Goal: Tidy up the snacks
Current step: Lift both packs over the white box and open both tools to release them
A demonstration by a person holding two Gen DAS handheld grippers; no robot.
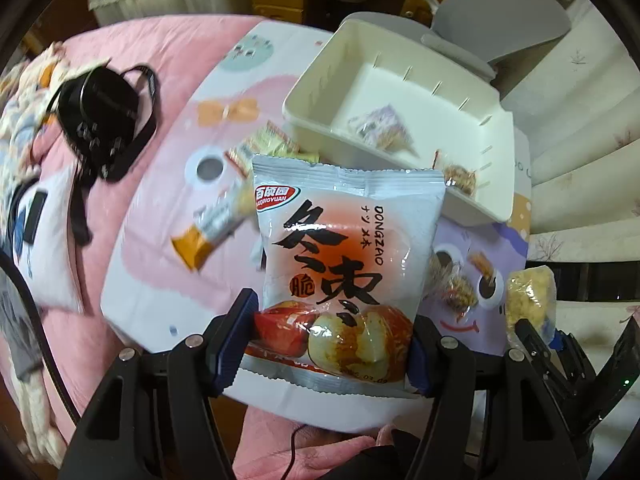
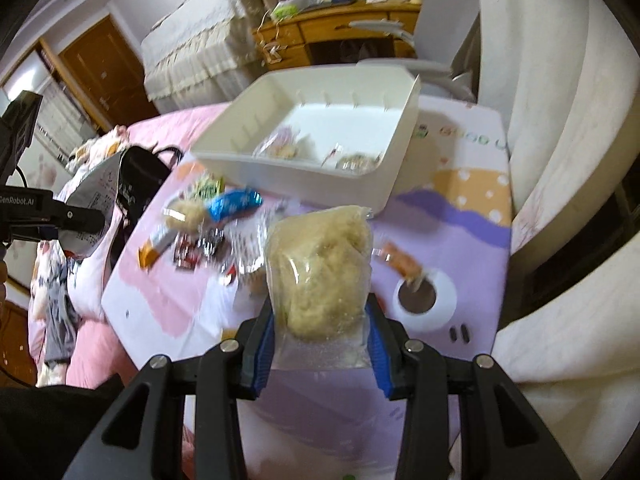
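Note:
My left gripper [image 1: 332,344] is shut on a white and orange jujube snack bag [image 1: 340,256], held up above the patterned board [image 1: 160,272]. My right gripper [image 2: 322,344] is shut on a clear bag of pale yellow crumbly snack [image 2: 320,272], also lifted off the board [image 2: 460,216]; the same bag [image 1: 530,300] shows at the right edge of the left wrist view. A cream plastic bin [image 1: 496,184] [image 2: 304,176] stands at the far side of the board with a few small packets inside. Several loose snacks lie in front of it, among them an orange-ended bar [image 1: 208,232] [image 2: 154,250] and a blue packet [image 2: 234,206].
The board lies on a pink bed cover [image 1: 132,48]. A black camera with a strap [image 1: 104,120] lies to the left on the bed. A grey chair [image 1: 496,20] and a wooden desk [image 2: 344,28] stand behind the bin. Cream cushions [image 2: 568,140] rise on the right.

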